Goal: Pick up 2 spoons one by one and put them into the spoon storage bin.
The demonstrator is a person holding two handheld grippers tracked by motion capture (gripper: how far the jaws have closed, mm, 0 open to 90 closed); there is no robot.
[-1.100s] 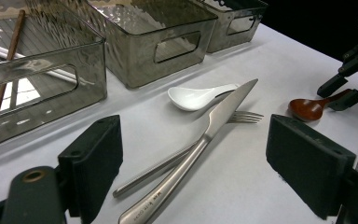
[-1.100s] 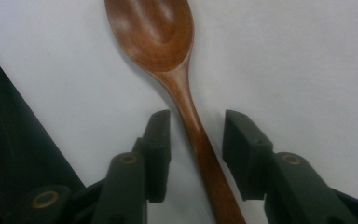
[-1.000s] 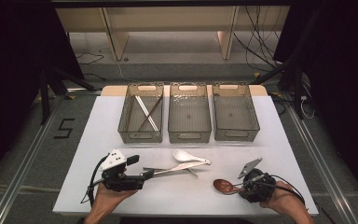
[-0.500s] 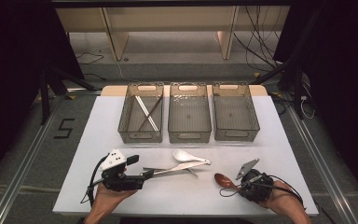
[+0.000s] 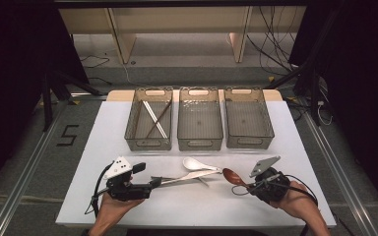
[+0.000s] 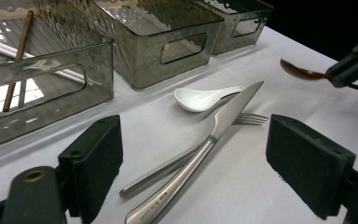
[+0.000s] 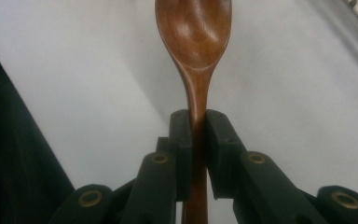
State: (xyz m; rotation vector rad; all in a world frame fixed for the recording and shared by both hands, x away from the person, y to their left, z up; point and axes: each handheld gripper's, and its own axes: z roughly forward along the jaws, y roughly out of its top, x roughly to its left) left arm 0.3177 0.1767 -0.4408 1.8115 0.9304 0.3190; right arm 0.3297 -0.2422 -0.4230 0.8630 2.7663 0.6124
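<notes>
The right gripper (image 5: 248, 186), held in the person's right hand (image 5: 295, 204) near the front right of the white-covered counter (image 5: 295, 147), is clamped on the handle of a dark brown wooden spoon (image 5: 232, 176); its jaws have just been closing on that handle, and the right gripper view shows the two black pads pressed against the handle's sides with the bowl of the spoon (image 7: 193, 28) pointing away from the camera. In the high view the spoon's bowl hangs a little above the counter, just right of the handle of a white ceramic soup spoon (image 5: 197, 164). The left gripper (image 5: 153, 182), in the person's left hand (image 5: 112, 209) at the front left, has its jaws wide apart and holds nothing; in the left gripper view a stainless steel knife (image 6: 200, 154) and a steel fork (image 6: 249, 119) lie crossed on the counter between and beyond its pads, with the white soup spoon just behind them. Three clear smoky plastic bins stand in a row farther back: the left bin (image 5: 147, 142) holds chopsticks (image 5: 155, 119), the middle bin (image 5: 200, 142) and the right bin (image 5: 248, 141) stand beside it.
</notes>
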